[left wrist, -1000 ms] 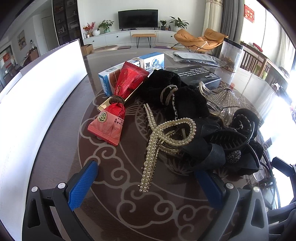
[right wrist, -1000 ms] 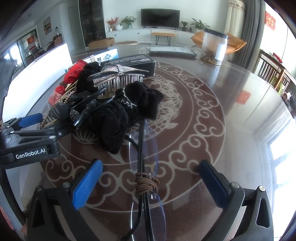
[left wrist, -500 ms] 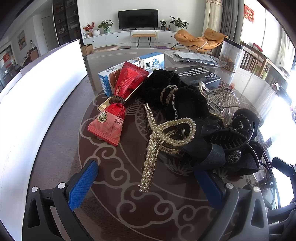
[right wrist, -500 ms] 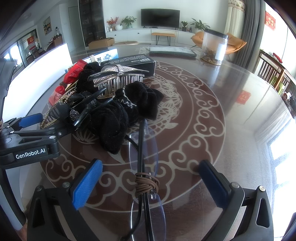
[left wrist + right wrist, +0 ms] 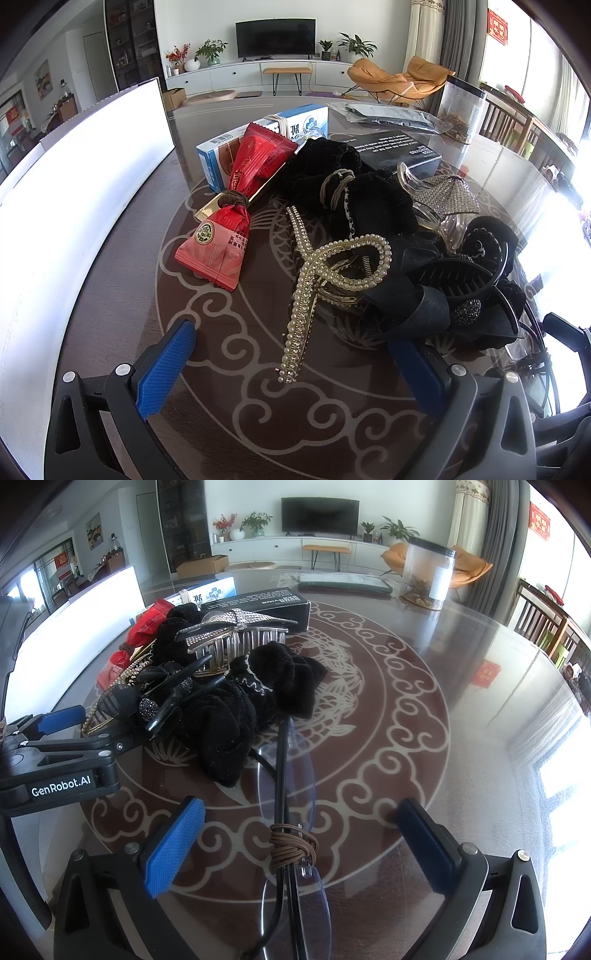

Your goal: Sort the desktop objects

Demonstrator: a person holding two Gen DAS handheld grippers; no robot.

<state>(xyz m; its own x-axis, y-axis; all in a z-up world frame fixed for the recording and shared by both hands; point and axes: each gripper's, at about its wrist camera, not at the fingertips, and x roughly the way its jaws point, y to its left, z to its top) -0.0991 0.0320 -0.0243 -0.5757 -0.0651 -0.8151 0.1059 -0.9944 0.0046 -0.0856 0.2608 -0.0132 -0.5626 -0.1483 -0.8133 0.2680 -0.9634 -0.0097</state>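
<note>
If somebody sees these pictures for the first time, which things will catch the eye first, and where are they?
The eye falls first on the dark heap of hair accessories in the middle of the patterned table, with the pearl hair clip lying at its near edge before the open left gripper. To its left lies a red snack packet cinched by a brown hair tie. Between the fingers of the open right gripper lie folded glasses bound with a brown band.

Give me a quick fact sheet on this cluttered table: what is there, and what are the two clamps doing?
surface: round patterned table
pile: black scrunchies, pearl hair clip, rhinestone clip
snack: red packet tied with a brown band
boxes: blue-white box, black box
near right gripper: folded glasses
left gripper: open, empty
right gripper: open, empty
</note>
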